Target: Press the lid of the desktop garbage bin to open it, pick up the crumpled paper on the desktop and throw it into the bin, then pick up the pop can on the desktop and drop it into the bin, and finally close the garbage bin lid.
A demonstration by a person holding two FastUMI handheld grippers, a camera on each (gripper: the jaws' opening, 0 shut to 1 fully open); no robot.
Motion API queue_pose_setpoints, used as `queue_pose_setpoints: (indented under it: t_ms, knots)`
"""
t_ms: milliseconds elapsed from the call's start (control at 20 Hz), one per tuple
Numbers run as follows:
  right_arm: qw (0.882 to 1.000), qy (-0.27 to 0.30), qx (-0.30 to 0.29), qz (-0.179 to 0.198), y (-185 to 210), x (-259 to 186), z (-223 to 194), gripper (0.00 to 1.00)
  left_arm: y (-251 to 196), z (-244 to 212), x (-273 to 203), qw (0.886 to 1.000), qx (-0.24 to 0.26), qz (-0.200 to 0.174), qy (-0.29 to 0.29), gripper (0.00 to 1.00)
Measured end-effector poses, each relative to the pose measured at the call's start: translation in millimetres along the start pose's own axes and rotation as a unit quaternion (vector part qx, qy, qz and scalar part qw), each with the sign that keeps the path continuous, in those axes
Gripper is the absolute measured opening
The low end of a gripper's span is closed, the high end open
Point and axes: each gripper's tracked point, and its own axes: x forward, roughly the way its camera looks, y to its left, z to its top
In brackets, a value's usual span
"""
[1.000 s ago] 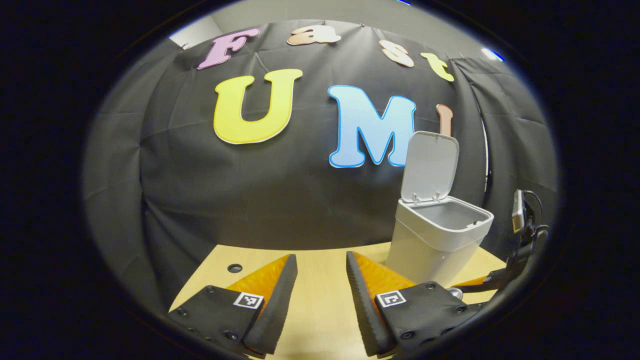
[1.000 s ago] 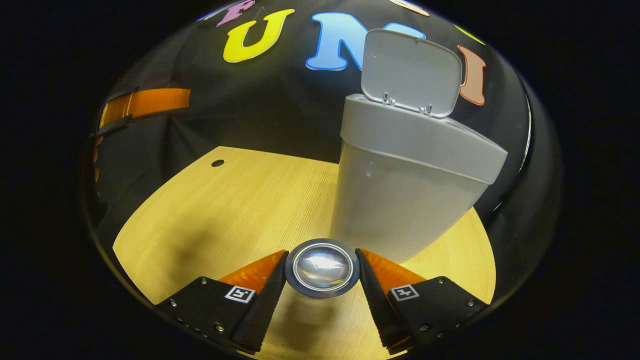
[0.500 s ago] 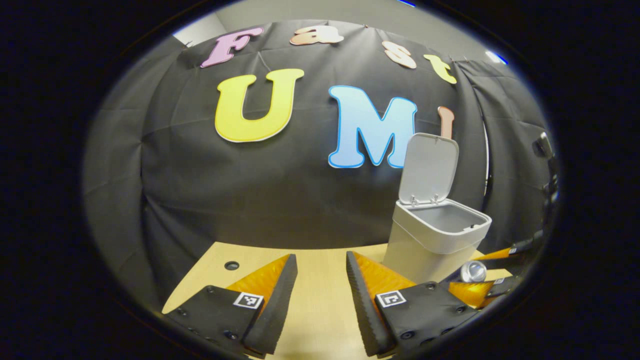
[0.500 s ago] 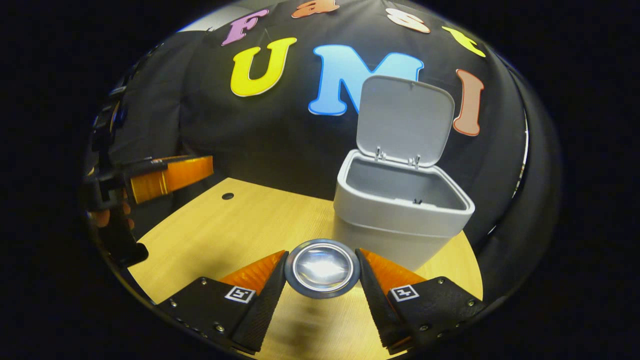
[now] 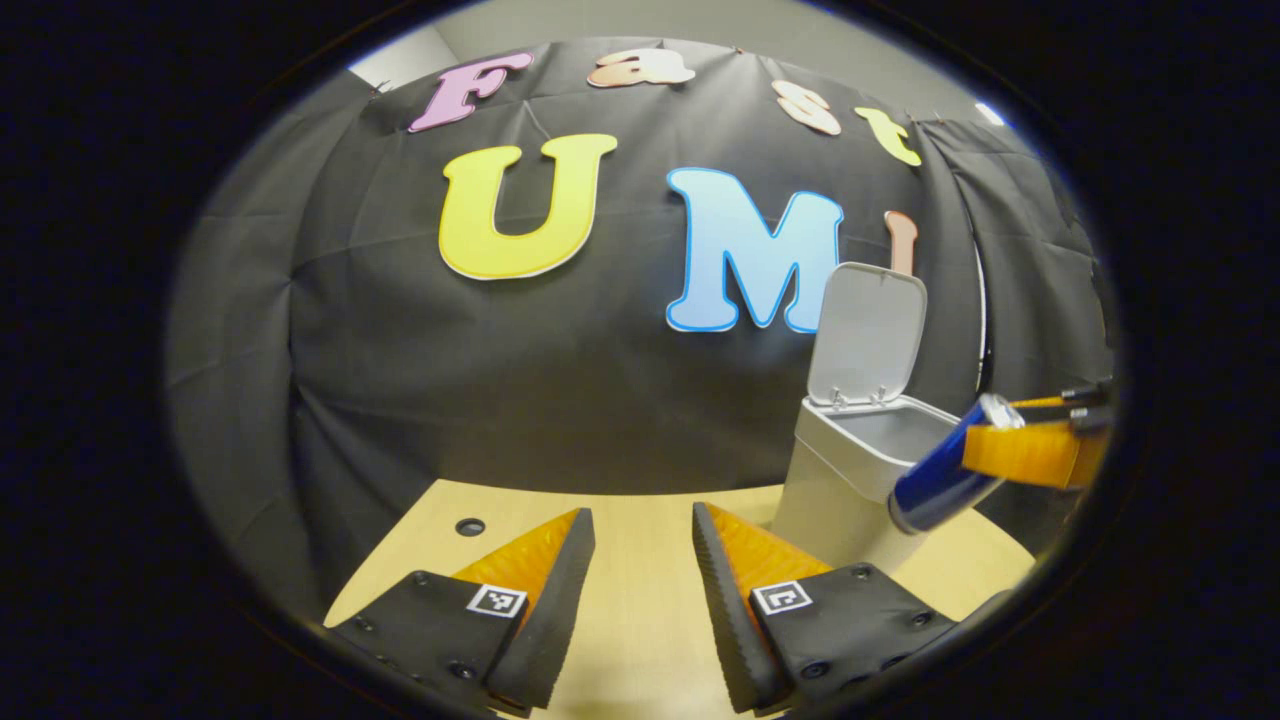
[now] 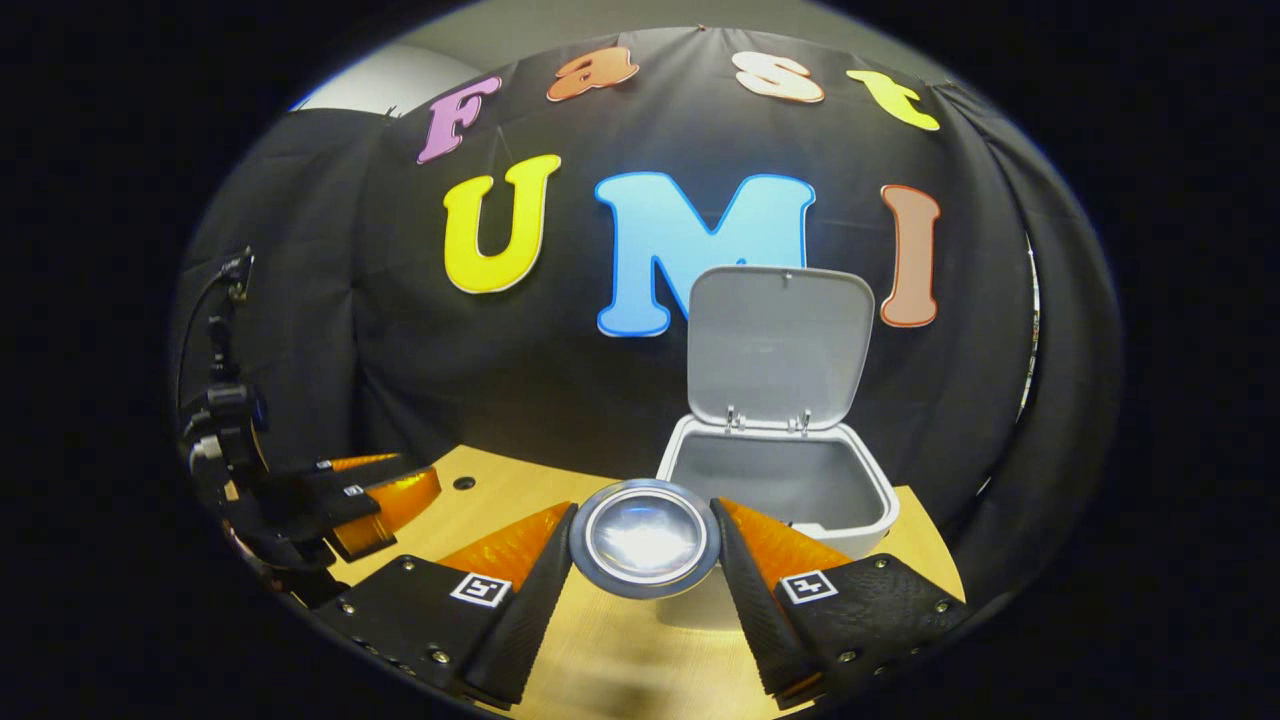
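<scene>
Now the right gripper (image 6: 645, 545) has both fingers clamped on the pop can (image 6: 645, 537), its end facing the camera, held in the air just in front of the garbage bin (image 6: 780, 480). The bin stands at the far right of the wooden desktop (image 5: 640, 610) with its lid (image 6: 778, 345) upright. From the left gripper view the blue can (image 5: 940, 470) hangs tilted beside the bin's rim. The left gripper (image 5: 640, 590) holds nothing, fingers spread apart over the desk.
</scene>
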Motion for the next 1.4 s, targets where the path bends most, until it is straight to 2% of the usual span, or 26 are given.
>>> queue_pose_setpoints:
  t_ms: [350, 500, 550, 600, 1050, 1400]
  knots:
    - [0.998, -0.057, 0.004, -0.021, -26, 11, 52, 0.83, 1, -1, 3, 1.000, 0.002, 0.004, 0.003, 0.67]
    - [0.997, -0.063, 0.009, -0.035, -42, 23, 59, 0.82, 4, -1, 4, 1.000, 0.004, 0.008, 0.004, 0.67]
    - [0.997, -0.062, 0.013, -0.038, -45, 29, 58, 0.80, 5, 0, 4, 1.000, 0.005, 0.009, 0.004, 0.67]
    - [0.997, -0.059, 0.016, -0.040, -49, 34, 57, 0.82, 6, 0, 4, 1.000, 0.007, 0.011, 0.005, 0.67]
    - [0.998, 0.009, 0.015, -0.065, -74, 95, 10, 0.83, 24, -6, 1, 0.999, 0.014, 0.031, 0.016, 0.68]
    - [0.996, 0.059, 0.009, -0.067, -80, 131, -26, 0.83, 32, -9, 14, 0.998, 0.019, 0.049, 0.024, 0.68]
